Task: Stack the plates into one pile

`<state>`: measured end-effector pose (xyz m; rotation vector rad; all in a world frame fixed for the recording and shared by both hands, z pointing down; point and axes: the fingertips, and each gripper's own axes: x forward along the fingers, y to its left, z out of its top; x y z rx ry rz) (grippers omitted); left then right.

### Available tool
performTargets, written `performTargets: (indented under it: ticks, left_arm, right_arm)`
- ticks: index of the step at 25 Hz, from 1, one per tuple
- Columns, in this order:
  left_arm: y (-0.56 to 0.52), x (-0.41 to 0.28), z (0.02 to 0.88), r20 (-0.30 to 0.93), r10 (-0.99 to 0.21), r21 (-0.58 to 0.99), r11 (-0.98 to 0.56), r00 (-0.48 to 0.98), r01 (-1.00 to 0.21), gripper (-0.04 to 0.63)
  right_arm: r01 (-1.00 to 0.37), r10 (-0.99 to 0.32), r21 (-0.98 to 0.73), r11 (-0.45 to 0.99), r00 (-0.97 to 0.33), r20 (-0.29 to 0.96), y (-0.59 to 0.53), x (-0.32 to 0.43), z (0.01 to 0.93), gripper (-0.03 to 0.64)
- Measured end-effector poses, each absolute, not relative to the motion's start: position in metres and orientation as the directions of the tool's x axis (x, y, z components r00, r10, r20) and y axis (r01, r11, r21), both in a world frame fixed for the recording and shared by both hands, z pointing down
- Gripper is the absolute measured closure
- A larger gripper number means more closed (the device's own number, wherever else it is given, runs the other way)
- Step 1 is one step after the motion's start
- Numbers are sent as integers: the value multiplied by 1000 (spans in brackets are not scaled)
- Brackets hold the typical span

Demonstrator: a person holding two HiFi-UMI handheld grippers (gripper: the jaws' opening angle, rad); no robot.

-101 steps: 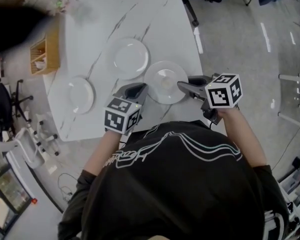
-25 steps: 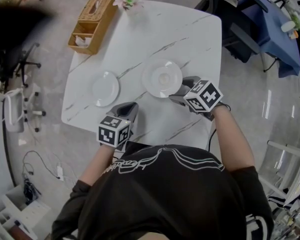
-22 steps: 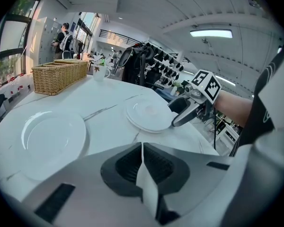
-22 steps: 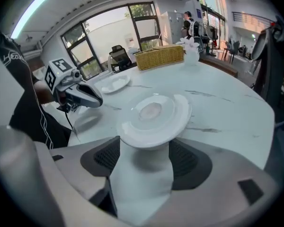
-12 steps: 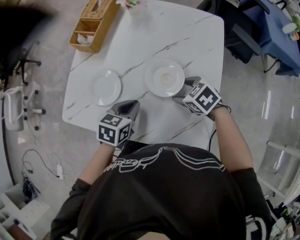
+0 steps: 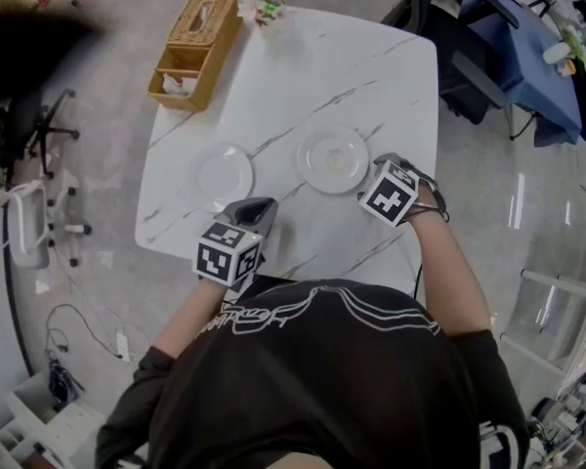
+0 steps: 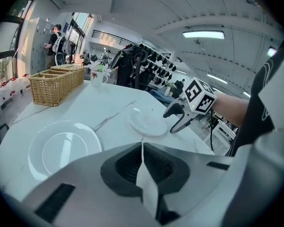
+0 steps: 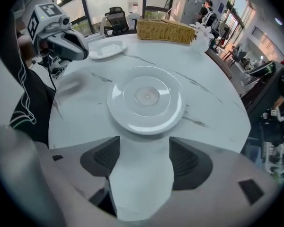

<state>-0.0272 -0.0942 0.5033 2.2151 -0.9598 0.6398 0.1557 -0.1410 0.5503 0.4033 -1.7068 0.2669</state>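
A pile of larger white plates (image 6: 334, 159) (image 8: 146, 98) sits mid-table on the white marble table (image 6: 371, 76). To its left a smaller white plate (image 6: 225, 174) (image 7: 64, 148) lies alone. My right gripper (image 6: 373, 176) (image 8: 144, 138) is open just short of the pile's near rim, with nothing between its jaws. Near the table's front edge, my left gripper (image 6: 258, 207) (image 7: 142, 143) is shut and empty, just below and right of the small plate. The left gripper view also shows the pile (image 7: 146, 122) and the right gripper (image 7: 182, 117).
A wicker basket (image 6: 195, 52) (image 8: 165, 30) and a small cup with flowers (image 6: 264, 10) stand at the table's far edge. Chairs and furniture (image 6: 508, 57) stand on the floor to the right. A person (image 7: 54, 44) stands far off.
Four seconds ago two larger plates lay apart; now they form one pile. Over the last second my right gripper drew back slightly from the pile's rim. The left gripper hardly moved.
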Motion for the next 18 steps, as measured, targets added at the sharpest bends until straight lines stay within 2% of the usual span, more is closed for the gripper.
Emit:
performTargets:
  ticks: [2, 5, 12, 15, 18]
  left_arm:
    - [-94, -39, 498, 642, -455, 351, -541, 617, -764, 563]
    - [-94, -60, 492, 649, -452, 345, -542, 612, -766, 563]
    - [-93, -109, 486, 667, -451, 326, -539, 593, -776, 563]
    - [-92, -126, 485, 671, -452, 315, -545, 588, -777, 563]
    - [-90, -143, 487, 668, -457, 320, -536, 587, -781, 563]
  right_arm:
    - [-436, -129, 60, 898, -129, 983, -140, 154, 543, 291]
    - [-499, -160, 47, 865, -186, 970, -137, 142, 520, 291]
    - [-616, -300, -71, 785, -478, 825, -132, 73, 460, 291]
    - [-646, -377, -42, 762, -495, 783, -132, 52, 452, 291]
    - [-654, -394, -44, 755, -508, 766, -122, 29, 456, 291]
